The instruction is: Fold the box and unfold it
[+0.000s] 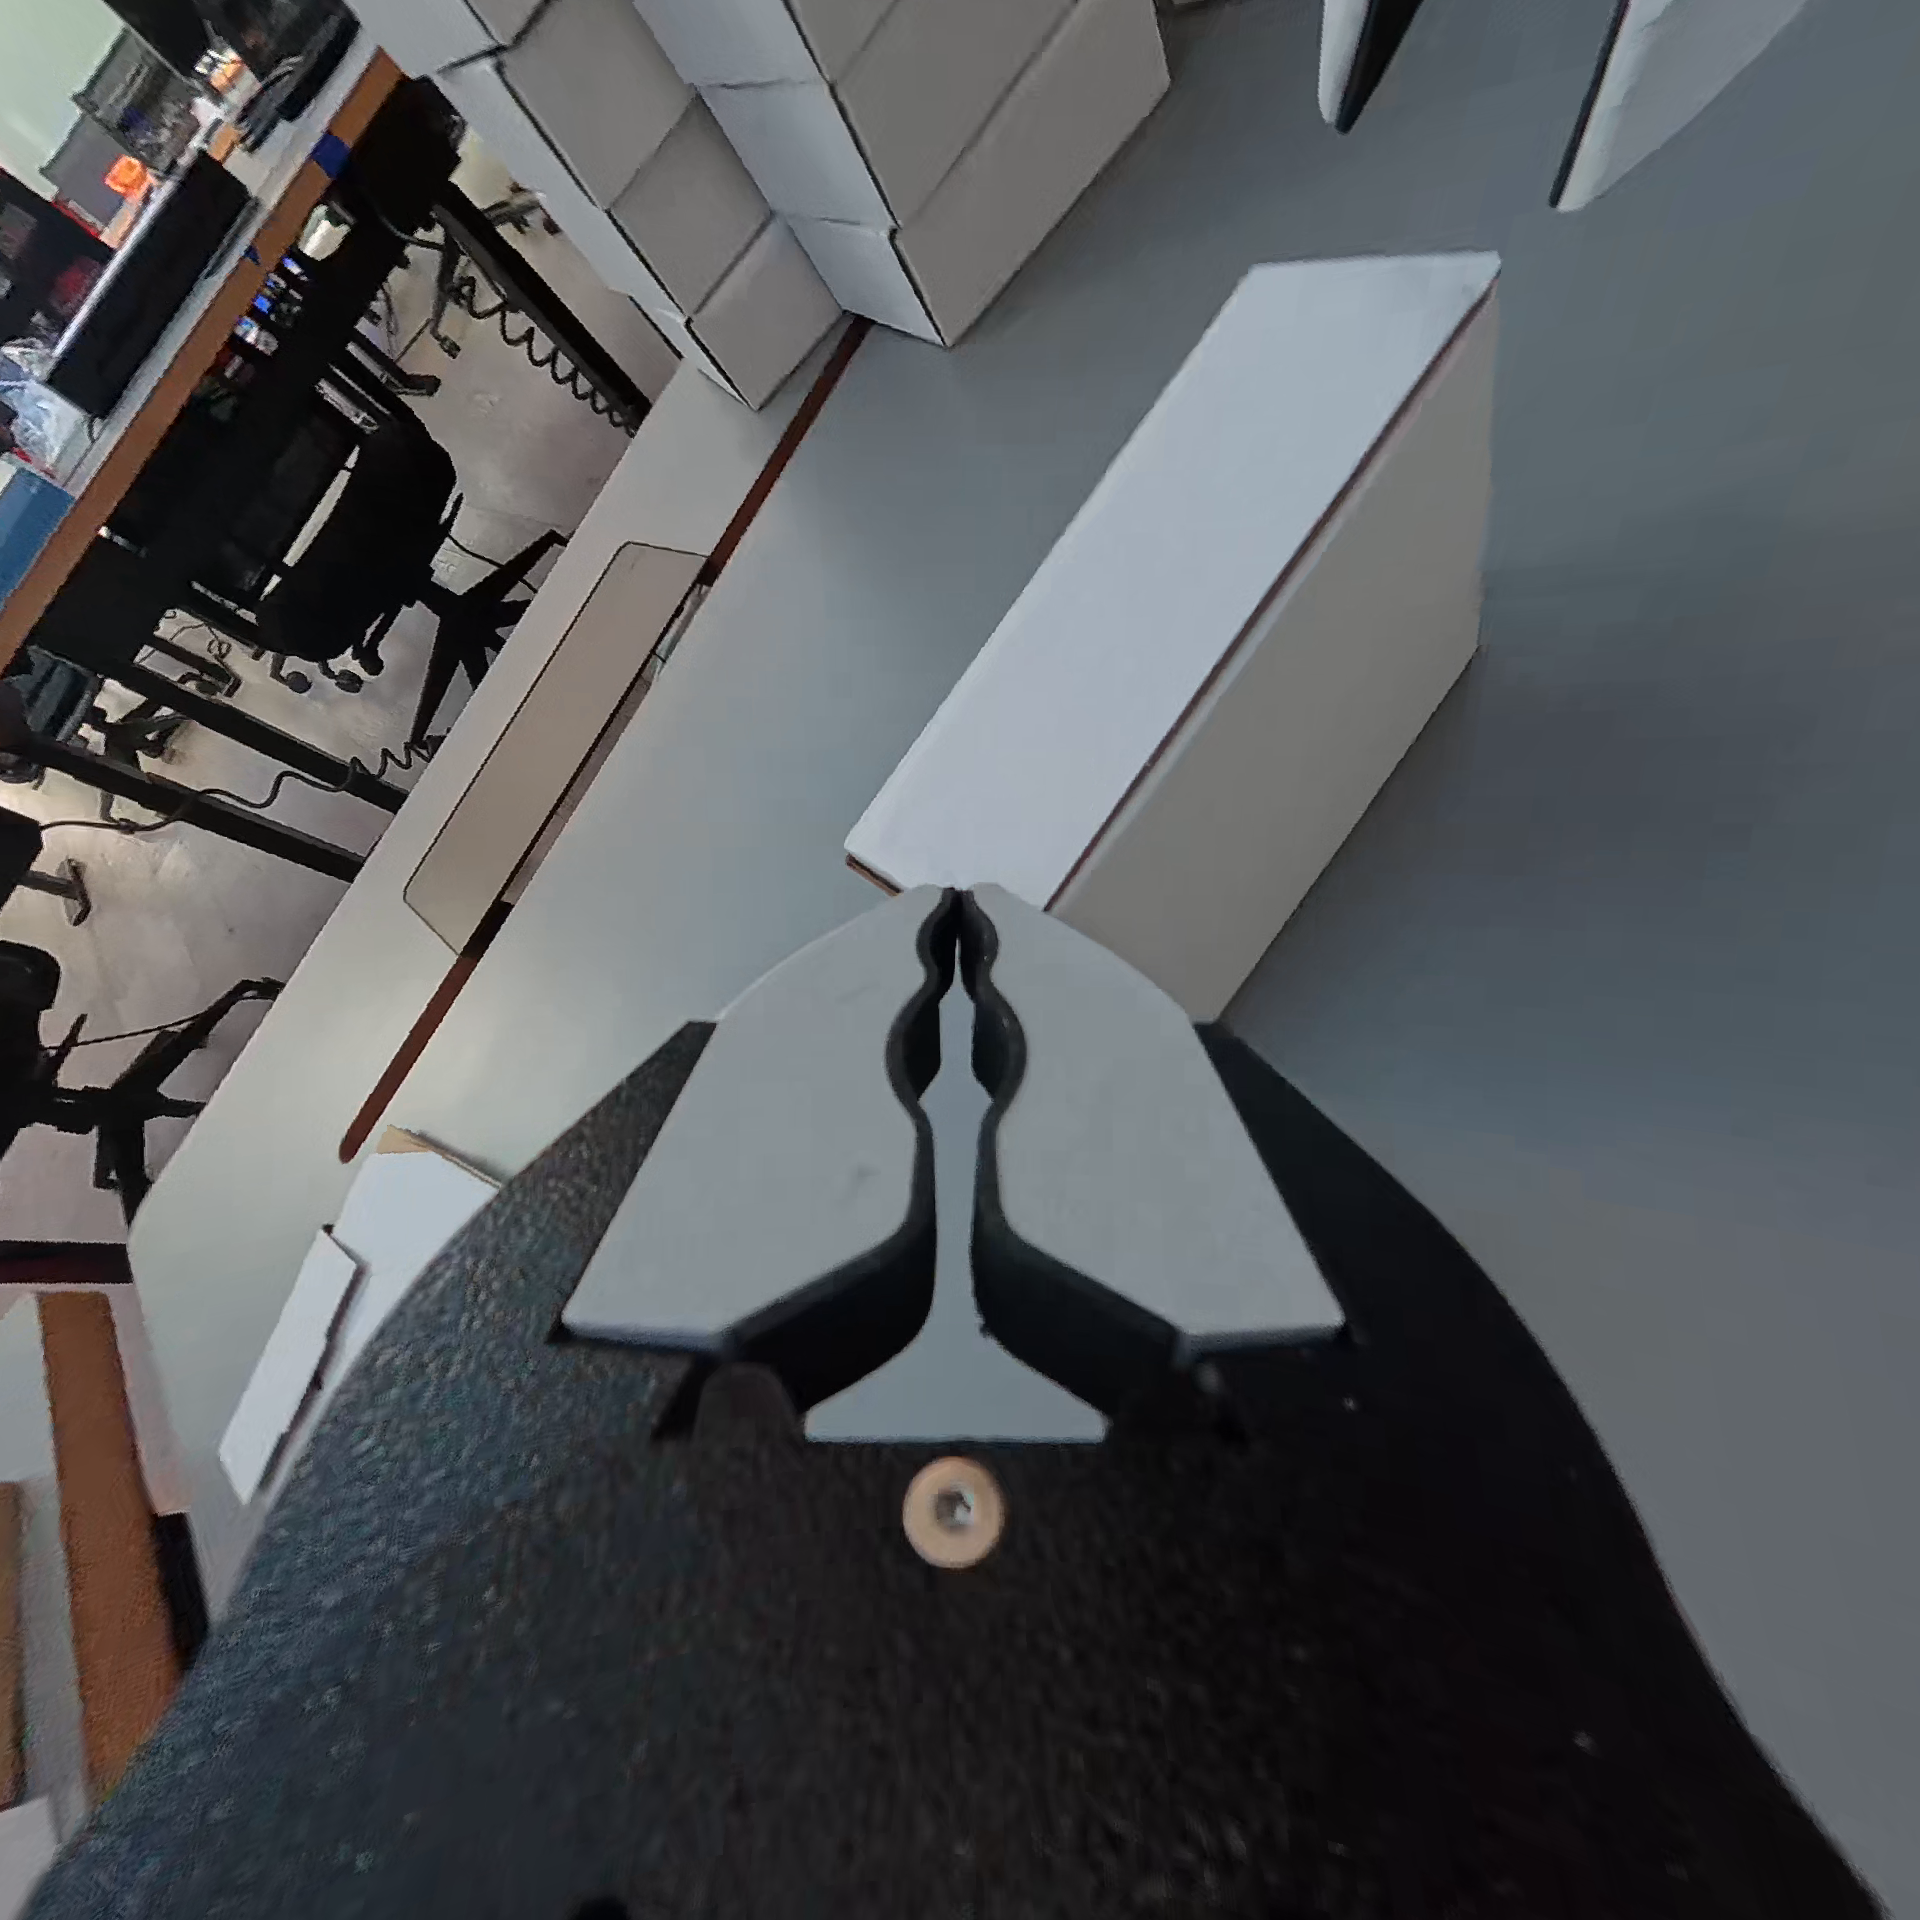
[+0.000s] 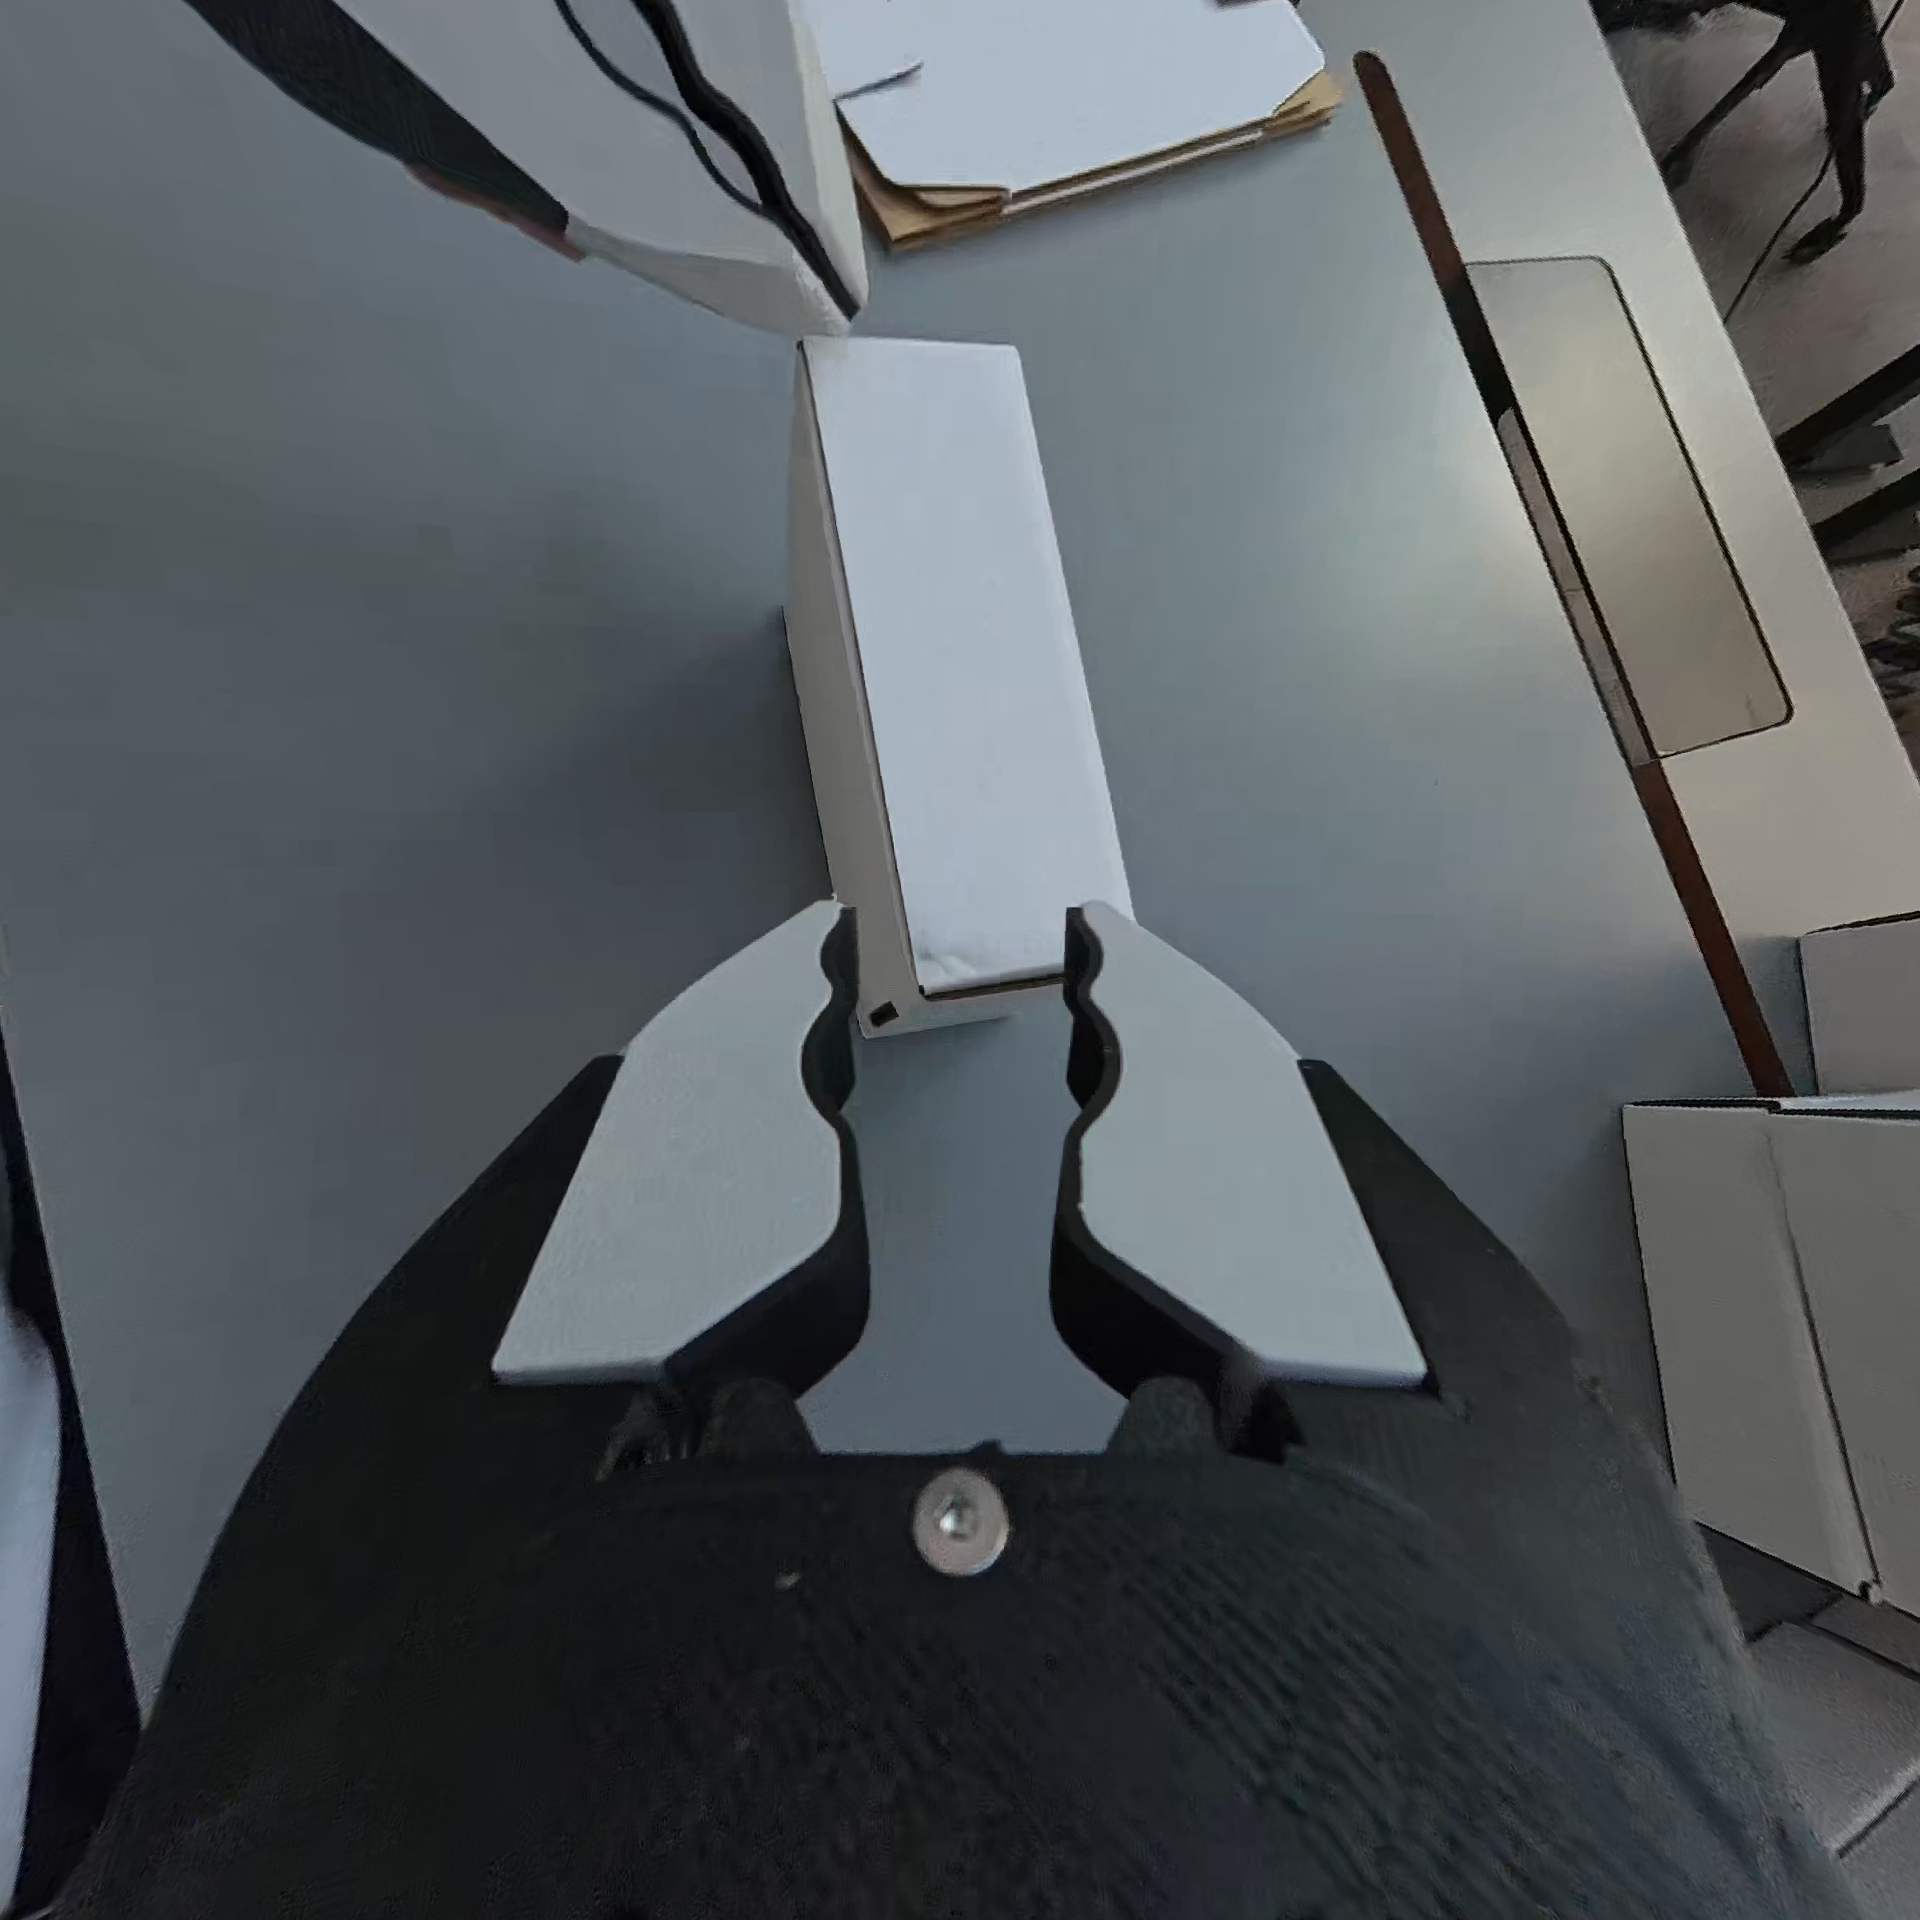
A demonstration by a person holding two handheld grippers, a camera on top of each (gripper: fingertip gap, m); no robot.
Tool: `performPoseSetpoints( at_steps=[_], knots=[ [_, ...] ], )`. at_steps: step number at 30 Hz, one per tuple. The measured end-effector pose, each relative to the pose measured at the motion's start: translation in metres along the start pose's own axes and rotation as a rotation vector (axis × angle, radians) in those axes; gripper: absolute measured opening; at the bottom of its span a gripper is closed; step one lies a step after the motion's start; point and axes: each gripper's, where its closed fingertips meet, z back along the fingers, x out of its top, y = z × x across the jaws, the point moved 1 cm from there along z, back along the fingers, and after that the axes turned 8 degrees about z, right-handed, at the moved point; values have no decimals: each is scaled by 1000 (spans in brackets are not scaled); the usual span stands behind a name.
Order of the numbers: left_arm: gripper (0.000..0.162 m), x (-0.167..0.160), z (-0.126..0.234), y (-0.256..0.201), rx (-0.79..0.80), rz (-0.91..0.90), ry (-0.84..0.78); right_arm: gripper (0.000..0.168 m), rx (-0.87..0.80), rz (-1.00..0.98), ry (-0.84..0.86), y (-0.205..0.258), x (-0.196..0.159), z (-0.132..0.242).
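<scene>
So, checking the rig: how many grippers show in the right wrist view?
2. The right gripper fills the bottom, fingers open at the near end of the white box; the left gripper shows top left, by its far end.

We see bare grey bench (image 2: pixel 364 623) on both long sides of the folded white box (image 2: pixel 956 665), so tongs could pass there. Ahead of the right tongs (image 2: pixel 961 935), whose fingers stand apart around the near end of the box, the left tongs (image 2: pixel 831 301) block the far end. A stack of white boxes (image 1: pixel 883 156) closes one bench edge, flat cardboard (image 2: pixel 1081 135) another.
</scene>
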Motion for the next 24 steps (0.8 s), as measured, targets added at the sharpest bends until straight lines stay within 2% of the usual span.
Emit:
performPoseSetpoints(
  at_steps=[1,2,3,5,6,9,13,15,18,24],
  knots=[
    [0,5,4,2,7,100,-81,50,5,-28,-30,-7,7,5],
    [4,11,9,2,-13,202,-162,62,16,-48,-52,-12,15,8],
    [20,16,15,2,-39,291,-229,71,45,-60,-55,-15,21,7],
    [38,20,25,7,-35,407,-301,85,141,-69,-5,-14,28,-1],
    [46,21,30,10,-17,435,-325,90,185,-63,31,-13,30,-8],
    [67,20,40,11,-14,483,-331,90,260,-32,158,-13,33,-36],
    [71,12,48,9,-9,524,-290,78,360,34,280,-4,34,-66],
    [74,7,51,8,-17,513,-260,75,382,74,302,1,38,-75],
    [70,8,57,12,-4,519,-274,60,372,133,344,1,37,-85],
    [67,-2,51,10,-6,498,-215,61,360,144,353,4,35,-86]
  ],
)
